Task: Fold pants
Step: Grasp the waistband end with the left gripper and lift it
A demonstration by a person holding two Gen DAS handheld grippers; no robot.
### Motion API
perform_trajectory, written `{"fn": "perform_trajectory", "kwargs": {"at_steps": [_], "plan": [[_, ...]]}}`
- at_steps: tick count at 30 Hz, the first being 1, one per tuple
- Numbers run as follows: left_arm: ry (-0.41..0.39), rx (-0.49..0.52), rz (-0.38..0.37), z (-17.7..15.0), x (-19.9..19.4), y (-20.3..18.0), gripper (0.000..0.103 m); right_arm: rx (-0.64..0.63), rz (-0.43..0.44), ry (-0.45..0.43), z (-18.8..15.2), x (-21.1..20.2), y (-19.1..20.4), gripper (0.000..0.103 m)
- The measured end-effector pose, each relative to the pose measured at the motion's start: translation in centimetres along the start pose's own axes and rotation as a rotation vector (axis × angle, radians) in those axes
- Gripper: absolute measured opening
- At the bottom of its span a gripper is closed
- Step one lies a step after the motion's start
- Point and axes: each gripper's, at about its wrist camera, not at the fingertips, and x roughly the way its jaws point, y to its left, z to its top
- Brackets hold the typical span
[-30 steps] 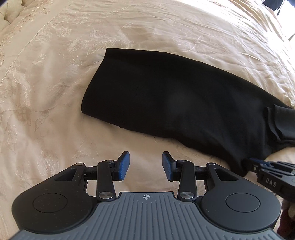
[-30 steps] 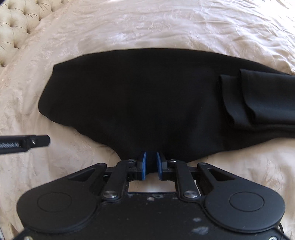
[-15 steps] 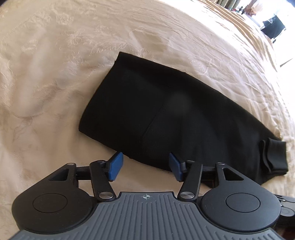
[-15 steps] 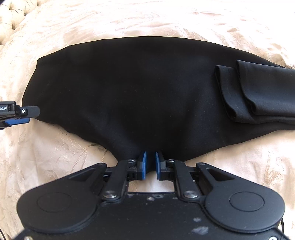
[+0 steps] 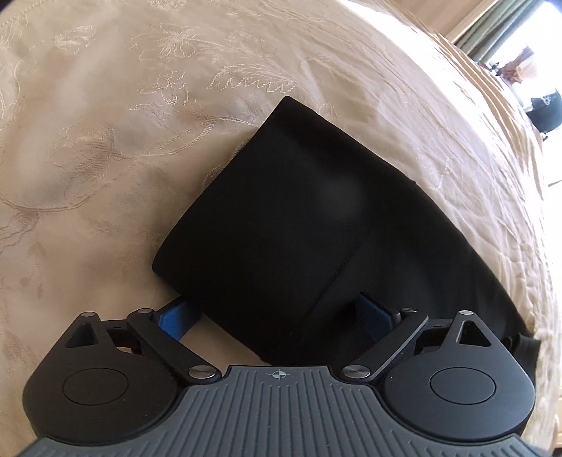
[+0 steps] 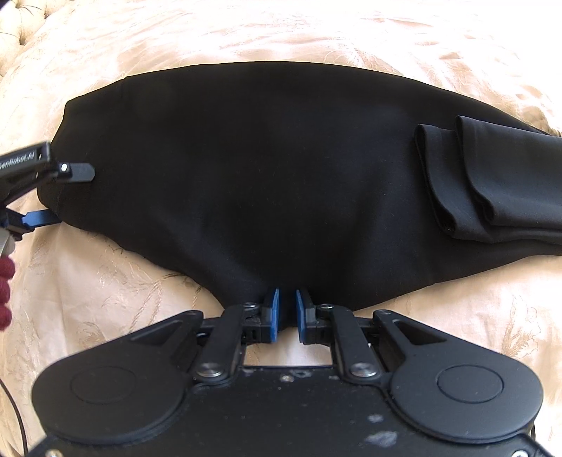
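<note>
Pants point(image 6: 281, 168) partly folded on the bedspread point(image 5: 105, 123): legs doubled over at one end, final fold not yet done.
Left gripper point(image 5: 277, 316) tilts down over the near waist corner, jaws opening wide, cloth between, unpinched. Right gripper point(image 6: 285, 313) points down, fingers narrow, pinching the near edge.

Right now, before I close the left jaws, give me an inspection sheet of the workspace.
Surface: cream embroidered bedspread, lightly wrinkled.
Job's things: black pants lying flat, leg ends folded back on top.
Clutter: nothing seen.
Grippers: left gripper opening, straddling the pants' near corner, not pressing; right gripper pinching the pants' near edge.
Cables: thin cable at left edge.
Surroundings: tufted headboard; bright window.
</note>
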Motion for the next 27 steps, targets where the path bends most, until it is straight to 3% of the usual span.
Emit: {"fn": "perform_trajectory", "kwargs": {"at_steps": [9,12,15,17,18,23,27], "plan": [[-0.043,-0.043,0.052,-0.3,0.8,-0.9,0.102,-0.007,0.002,-0.003,-0.1,-0.1,-0.4,0.013],[-0.021,-0.063,0.062,0.2,0.9,-1.0,0.101,-0.007,0.007,-0.007,-0.3,-0.3,-0.5,0.013],[-0.030,-0.095,0.101,0.7,0.3,-1.0,0.068,-0.002,0.014,-0.012,-0.5,-0.4,-0.7,0.013],[-0.039,-0.078,0.053,0.6,-0.5,-1.3,0.032,-0.005,0.014,-0.013,-0.6,-0.5,-0.8,0.013],[-0.045,-0.056,0.039,0.5,-0.9,-1.7,0.026,-0.010,0.012,-0.014,-0.6,-0.5,-0.8,0.013],[-0.124,0.066,0.087,0.5,-3.6,-5.8,0.020,-0.034,0.012,-0.011,-0.5,-1.2,-0.6,0.013],[-0.195,0.103,0.068,0.7,-6.3,-8.8,0.020,-0.057,0.007,-0.054,-1.0,-2.6,-0.2,0.013]]}}
